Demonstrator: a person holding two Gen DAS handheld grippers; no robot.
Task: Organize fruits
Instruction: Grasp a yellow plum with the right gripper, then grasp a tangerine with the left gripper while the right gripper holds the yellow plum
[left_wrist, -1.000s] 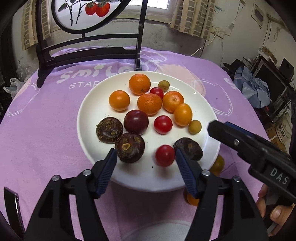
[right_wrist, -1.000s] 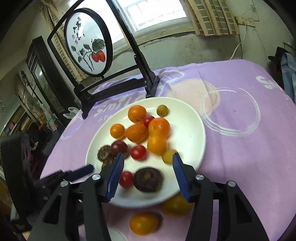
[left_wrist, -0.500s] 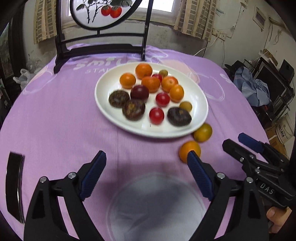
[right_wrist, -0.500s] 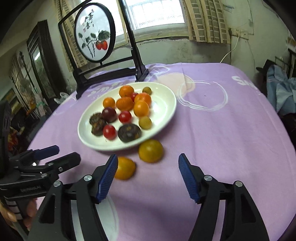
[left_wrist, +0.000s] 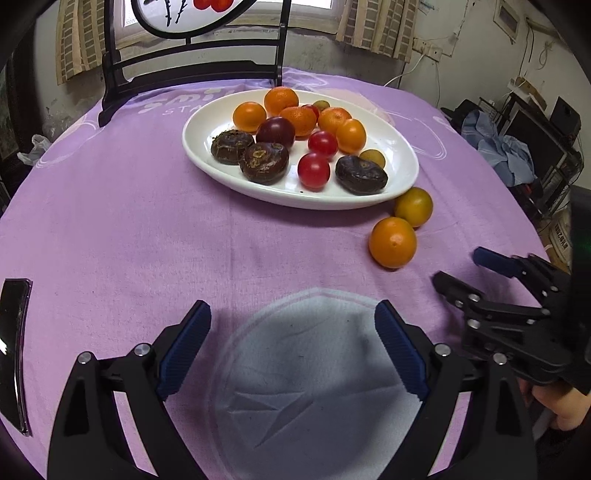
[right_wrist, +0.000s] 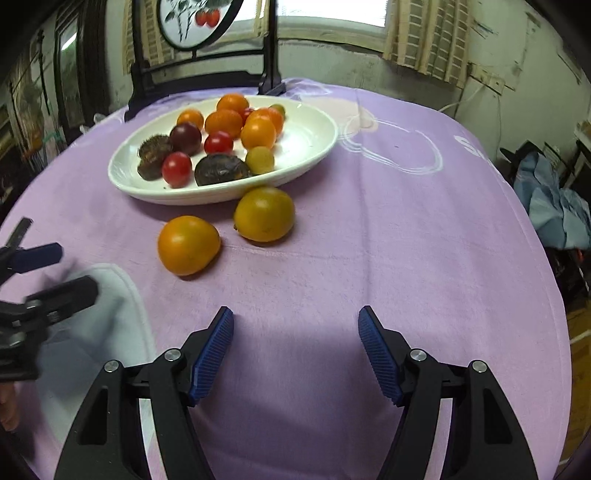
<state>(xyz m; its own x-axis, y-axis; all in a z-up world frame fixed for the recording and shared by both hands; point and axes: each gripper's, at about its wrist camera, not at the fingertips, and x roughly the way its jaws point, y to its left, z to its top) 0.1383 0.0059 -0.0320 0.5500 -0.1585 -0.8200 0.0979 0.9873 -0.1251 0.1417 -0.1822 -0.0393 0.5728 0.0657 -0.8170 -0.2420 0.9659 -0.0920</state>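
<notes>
Both my left jaws (left_wrist: 291, 350) and right jaws (right_wrist: 295, 350) have just been opening and stand spread, empty. Two oranges (right_wrist: 188, 245) lie on the bench mid-frame beside the plate (right_wrist: 314, 147); next I should straddle one

Glossy white plate (left_wrist: 207, 147), matt purple tablecloth (left_wrist: 110, 229) (soft weave) — smooth-skinned oranges (left_wrist: 392, 242)
</notes>
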